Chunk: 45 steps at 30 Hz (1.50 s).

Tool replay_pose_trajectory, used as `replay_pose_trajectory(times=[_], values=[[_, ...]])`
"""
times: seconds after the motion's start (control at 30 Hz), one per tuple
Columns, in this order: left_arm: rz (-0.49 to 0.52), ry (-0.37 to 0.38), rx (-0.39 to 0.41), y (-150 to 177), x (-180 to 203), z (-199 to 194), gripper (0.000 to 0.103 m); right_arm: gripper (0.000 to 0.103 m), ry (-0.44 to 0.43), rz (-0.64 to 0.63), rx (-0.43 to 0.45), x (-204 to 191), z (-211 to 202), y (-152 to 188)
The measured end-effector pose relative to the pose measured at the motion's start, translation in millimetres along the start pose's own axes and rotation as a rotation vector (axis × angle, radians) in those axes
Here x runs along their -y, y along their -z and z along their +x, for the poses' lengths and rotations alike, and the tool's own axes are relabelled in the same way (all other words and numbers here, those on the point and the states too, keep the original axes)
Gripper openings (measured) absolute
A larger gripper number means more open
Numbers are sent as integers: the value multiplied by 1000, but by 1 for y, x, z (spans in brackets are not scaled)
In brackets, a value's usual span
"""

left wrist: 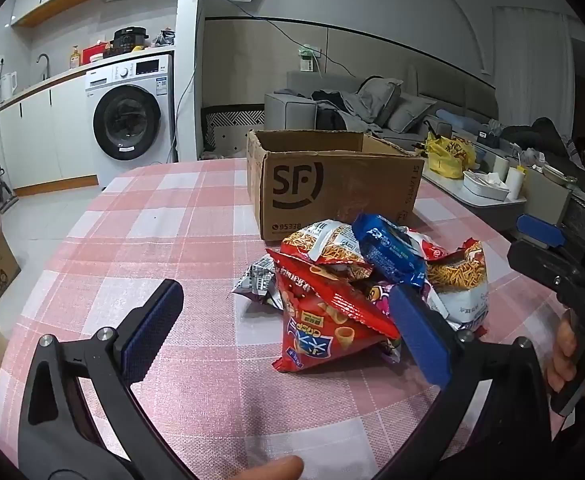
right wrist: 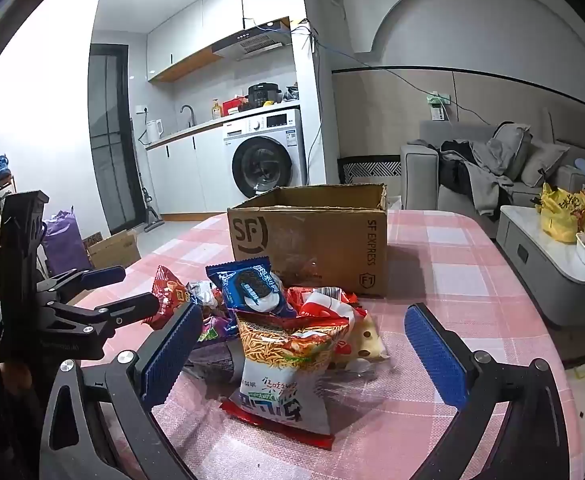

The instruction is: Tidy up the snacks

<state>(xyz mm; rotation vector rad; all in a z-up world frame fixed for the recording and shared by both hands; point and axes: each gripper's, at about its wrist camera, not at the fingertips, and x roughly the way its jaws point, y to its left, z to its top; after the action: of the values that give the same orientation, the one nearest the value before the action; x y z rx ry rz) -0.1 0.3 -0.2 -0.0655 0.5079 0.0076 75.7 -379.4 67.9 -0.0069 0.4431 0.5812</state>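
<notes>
Left wrist view shows the left gripper [left wrist: 288, 320] wide open and empty, as is the right gripper [right wrist: 304, 352]. The snack pile [left wrist: 372, 276] lies just before the cardboard box [left wrist: 332, 188]. No packet is picked yet; next a gripper must close on one.

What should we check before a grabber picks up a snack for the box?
1. Left gripper open and empty: ok.
2. Right gripper open and empty: ok.
3. Cardboard box top open: ok.
4. Room inside box: cannot tell, inside hidden.
5. Noodle snack bag at the front of the pile, between the right gripper's fingers: ok.
6. Blue cookie pack lying on top of the pile: ok.
</notes>
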Motion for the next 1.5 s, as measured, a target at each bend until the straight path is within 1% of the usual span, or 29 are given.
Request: replay_pose_trajectory(times=[0.27, 0.3, 0.5, 0.53, 0.73, 1.27, 1.5], values=[[17, -3, 9, 1, 7, -3, 102, 103, -12, -7, 4, -1, 6, -1], [16, -3, 14, 1, 7, -3, 102, 103, -7, -4, 4, 1, 2, 0], [9, -6, 13, 3, 10, -5, 102, 103, -9, -6, 6, 2, 8, 0], [9, 3, 13, 2, 7, -6, 102, 103, -8, -7, 11, -1, 2, 1], [10, 24, 19, 0, 2, -8, 102, 103, -7, -8, 12, -1, 2, 0], [19, 24, 27, 1, 4, -11, 102, 103, -2, -7, 12, -3, 6, 2], [19, 22, 28, 1, 5, -11, 102, 103, 5, -32, 8, -8, 7, 3]])
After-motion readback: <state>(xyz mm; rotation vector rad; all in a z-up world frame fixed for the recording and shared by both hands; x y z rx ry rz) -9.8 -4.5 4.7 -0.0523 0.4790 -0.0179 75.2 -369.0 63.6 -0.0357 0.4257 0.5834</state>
